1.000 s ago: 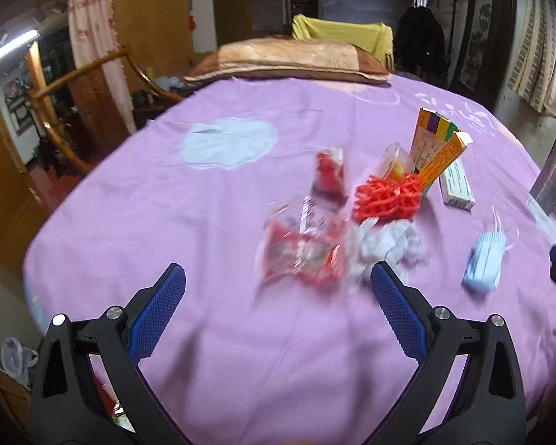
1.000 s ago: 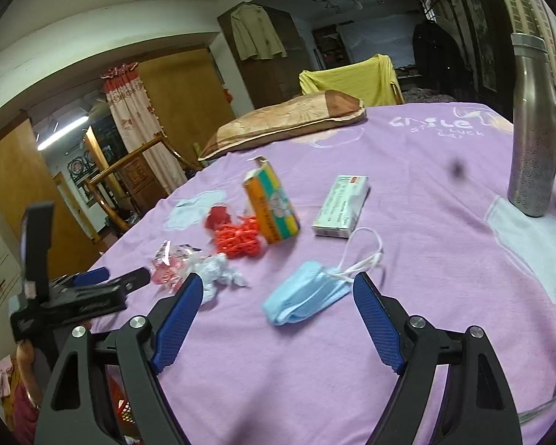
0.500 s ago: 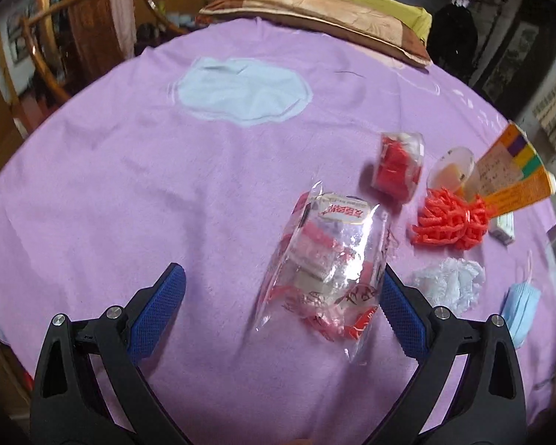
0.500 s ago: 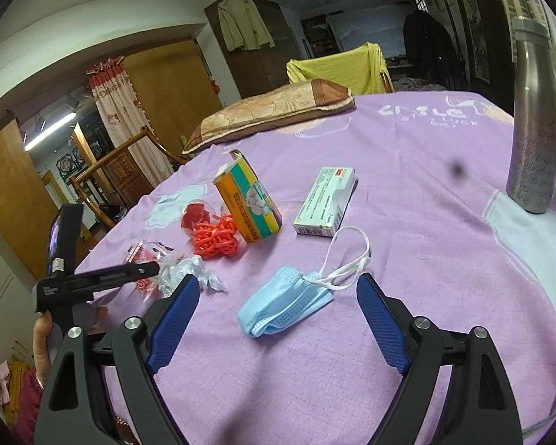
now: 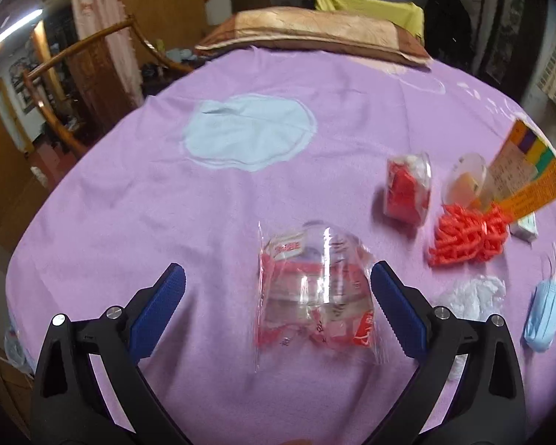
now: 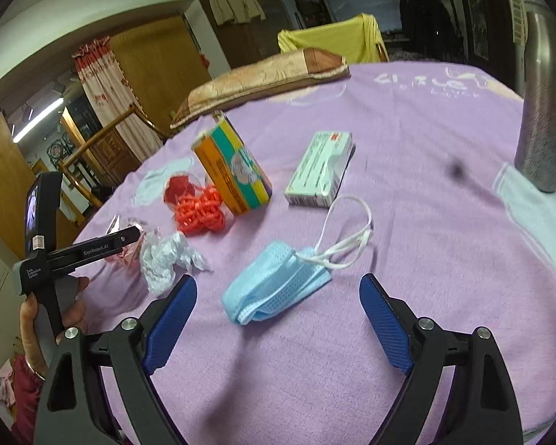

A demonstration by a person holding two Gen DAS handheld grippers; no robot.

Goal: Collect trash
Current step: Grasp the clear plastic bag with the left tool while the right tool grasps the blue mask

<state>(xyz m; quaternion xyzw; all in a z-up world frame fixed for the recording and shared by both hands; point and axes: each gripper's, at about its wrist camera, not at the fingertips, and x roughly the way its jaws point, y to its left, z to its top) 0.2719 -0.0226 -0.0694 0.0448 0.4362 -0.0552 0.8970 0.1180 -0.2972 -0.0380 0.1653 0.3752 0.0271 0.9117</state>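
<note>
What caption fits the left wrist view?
Open left gripper poised over a clear red-printed wrapper on the purple bedspread.

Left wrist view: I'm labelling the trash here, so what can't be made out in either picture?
- Clear wrapper: print blurred, unreadable, left wrist view.
- Metal bottle: top cut off by the edge, right wrist view.
- Medicine box: mostly hidden behind the orange carton, left wrist view.
</note>
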